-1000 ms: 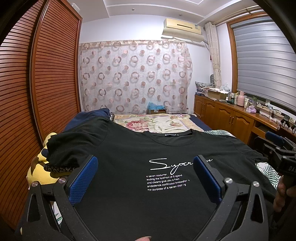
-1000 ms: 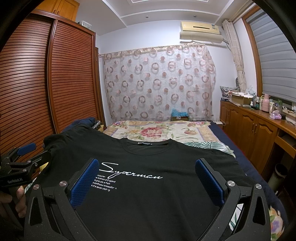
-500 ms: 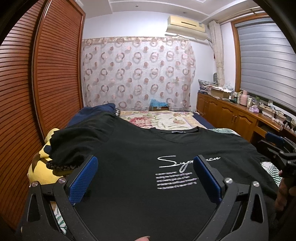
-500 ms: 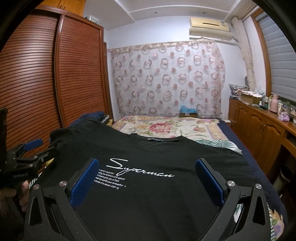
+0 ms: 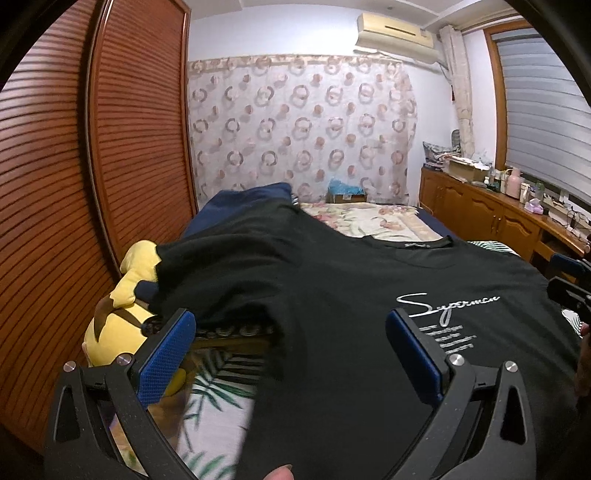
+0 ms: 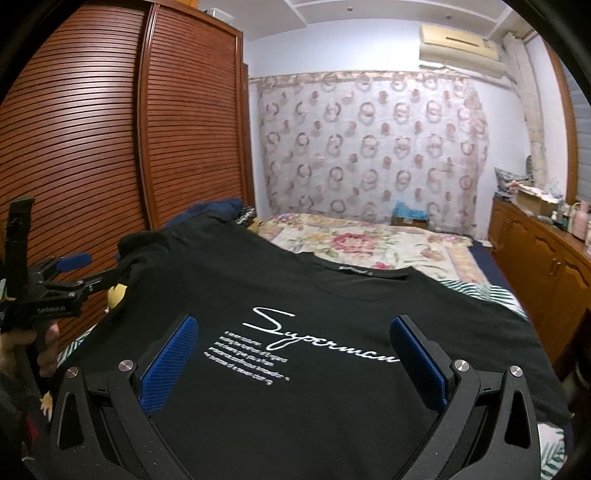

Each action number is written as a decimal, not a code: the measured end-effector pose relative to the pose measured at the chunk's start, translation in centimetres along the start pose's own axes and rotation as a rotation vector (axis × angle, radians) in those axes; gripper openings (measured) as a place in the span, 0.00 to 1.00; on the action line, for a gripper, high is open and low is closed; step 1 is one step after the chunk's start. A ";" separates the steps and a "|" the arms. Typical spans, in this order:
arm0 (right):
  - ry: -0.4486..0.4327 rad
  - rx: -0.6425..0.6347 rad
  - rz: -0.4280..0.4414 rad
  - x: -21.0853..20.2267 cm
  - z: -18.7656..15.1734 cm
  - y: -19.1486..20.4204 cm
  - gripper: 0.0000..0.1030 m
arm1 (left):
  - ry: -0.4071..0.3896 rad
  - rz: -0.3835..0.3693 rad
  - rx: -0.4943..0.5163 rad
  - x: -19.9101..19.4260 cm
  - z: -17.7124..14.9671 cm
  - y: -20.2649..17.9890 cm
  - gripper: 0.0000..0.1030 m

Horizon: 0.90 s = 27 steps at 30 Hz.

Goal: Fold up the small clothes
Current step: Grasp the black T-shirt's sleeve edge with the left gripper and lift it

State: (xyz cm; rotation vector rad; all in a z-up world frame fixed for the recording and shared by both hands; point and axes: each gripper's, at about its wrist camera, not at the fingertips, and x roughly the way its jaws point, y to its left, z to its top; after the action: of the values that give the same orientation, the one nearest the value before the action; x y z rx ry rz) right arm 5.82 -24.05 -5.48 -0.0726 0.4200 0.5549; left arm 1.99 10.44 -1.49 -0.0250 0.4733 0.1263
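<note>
Black T-shirt (image 6: pixel 295 295) spread on floral bed (image 6: pixel 369 240); louvred wardrobe (image 5: pixel 92 166) at frame left. Both tongs, left (image 5: pixel 291 354) and right (image 6: pixel 295 358), apart, empty. Left view has swung leftward, revealing yellow plush (image 5: pixel 122 295).

One black T-shirt (image 6: pixel 295 295) is lying spread on one bed (image 6: pixel 369 240). Two claws are showing, the left claw (image 5: pixel 291 354) and the right claw (image 6: pixel 295 354), each with two blue-padded fingers (image 6: pixel 170 362) standing apart. One yellow plush toy (image 5: pixel 110 332) is sitting at the left. One air conditioner (image 5: pixel 395 33) is hanging on the far wall, above one patterned curtain (image 5: pixel 303 125).
</note>
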 end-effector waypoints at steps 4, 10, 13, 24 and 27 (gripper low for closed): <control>0.015 -0.012 0.022 0.6 0.4 -0.8 1.00 | 0.012 -0.001 -0.007 0.9 0.5 2.2 1.00; 0.048 -0.051 0.060 2.4 1.4 -1.1 1.00 | 0.031 -0.002 -0.032 2.5 1.8 5.3 0.79; 0.068 -0.055 0.087 3.4 2.1 -1.1 1.00 | 0.052 0.013 -0.053 3.7 2.3 6.9 0.71; 0.093 -0.036 0.131 4.5 2.1 -2.0 1.00 | 0.122 0.045 -0.042 7.8 3.3 10.0 0.52; 0.095 -0.033 0.131 4.5 1.9 -1.5 1.00 | 0.145 0.037 -0.044 8.5 3.5 10.4 0.44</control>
State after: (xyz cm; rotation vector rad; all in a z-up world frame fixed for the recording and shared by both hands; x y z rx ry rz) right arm 10.74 -22.75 -5.60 -0.1038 0.5107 0.6893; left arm 9.71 21.95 -2.22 -0.0691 0.6164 0.1721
